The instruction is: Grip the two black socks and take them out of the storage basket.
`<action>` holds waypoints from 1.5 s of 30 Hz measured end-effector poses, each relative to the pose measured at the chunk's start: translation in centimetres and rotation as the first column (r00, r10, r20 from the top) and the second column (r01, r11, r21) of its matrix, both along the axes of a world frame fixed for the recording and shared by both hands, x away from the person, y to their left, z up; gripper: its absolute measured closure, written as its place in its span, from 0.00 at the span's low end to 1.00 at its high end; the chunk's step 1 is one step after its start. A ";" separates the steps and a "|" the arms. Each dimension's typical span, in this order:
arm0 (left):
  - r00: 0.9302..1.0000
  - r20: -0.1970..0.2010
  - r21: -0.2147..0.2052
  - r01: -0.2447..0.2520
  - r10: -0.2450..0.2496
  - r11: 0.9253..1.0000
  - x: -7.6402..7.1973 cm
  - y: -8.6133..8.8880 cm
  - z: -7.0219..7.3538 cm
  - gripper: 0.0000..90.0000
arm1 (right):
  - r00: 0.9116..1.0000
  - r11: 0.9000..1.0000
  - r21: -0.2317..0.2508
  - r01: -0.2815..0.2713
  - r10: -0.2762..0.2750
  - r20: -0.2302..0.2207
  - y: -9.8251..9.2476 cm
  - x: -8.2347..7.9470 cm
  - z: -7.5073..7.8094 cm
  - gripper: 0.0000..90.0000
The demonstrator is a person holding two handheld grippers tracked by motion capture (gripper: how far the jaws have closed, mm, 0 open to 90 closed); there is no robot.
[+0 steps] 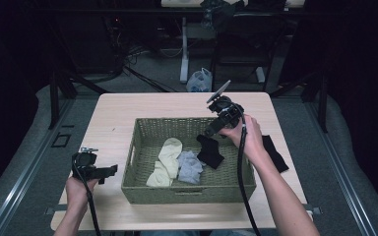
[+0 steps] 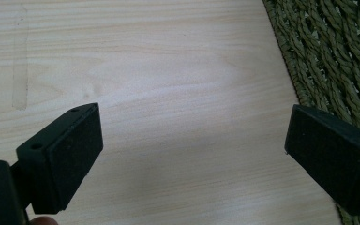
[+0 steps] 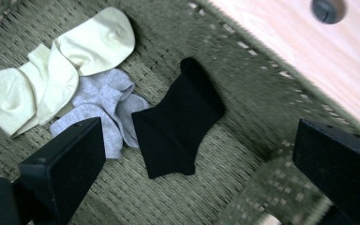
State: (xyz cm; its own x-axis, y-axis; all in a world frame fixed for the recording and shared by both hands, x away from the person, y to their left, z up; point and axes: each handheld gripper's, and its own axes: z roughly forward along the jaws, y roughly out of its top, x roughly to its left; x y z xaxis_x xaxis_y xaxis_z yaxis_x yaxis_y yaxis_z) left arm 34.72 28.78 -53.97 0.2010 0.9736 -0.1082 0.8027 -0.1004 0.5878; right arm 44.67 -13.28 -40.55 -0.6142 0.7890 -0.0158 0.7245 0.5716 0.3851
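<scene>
Desk (image 1: 128,105): light wood, green woven basket (image 1: 142,187) at centre. Basket holds cream socks (image 1: 166,160) at left, grey socks (image 1: 189,167) touching them on the right, and a black sock (image 1: 209,151) just beside the grey, lying flat on the basket floor. Second black sock (image 1: 275,153) lies on desk outside basket, right side, partly behind the right forearm.

Left claw (image 1: 109,171): low over bare desk, just left of basket's left wall, jaws spread wide, nothing betw. them; left gripper view confirms bare wood betw. jaws, basket weave at right edge.

Right claw (image 1: 209,132): above basket's far right part, tilted down toward the black sock; jaws released, wide apart, not touching the sock.
</scene>
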 end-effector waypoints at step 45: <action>1.000 -0.008 -0.010 0.002 -0.002 1.000 0.1 0.1 -0.1 0.05 | 0.971 0.987 -0.154 -0.045 0.007 -0.240 3.3 3.4 -9.5 0.92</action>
State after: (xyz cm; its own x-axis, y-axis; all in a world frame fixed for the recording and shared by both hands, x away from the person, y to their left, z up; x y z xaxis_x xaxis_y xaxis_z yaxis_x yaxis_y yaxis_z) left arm 34.79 28.91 -54.06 0.2019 0.9721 -0.1192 0.8071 -0.0962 0.5826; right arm 48.11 -9.95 -50.04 -0.6353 0.7722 0.0102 0.7685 0.6308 0.1072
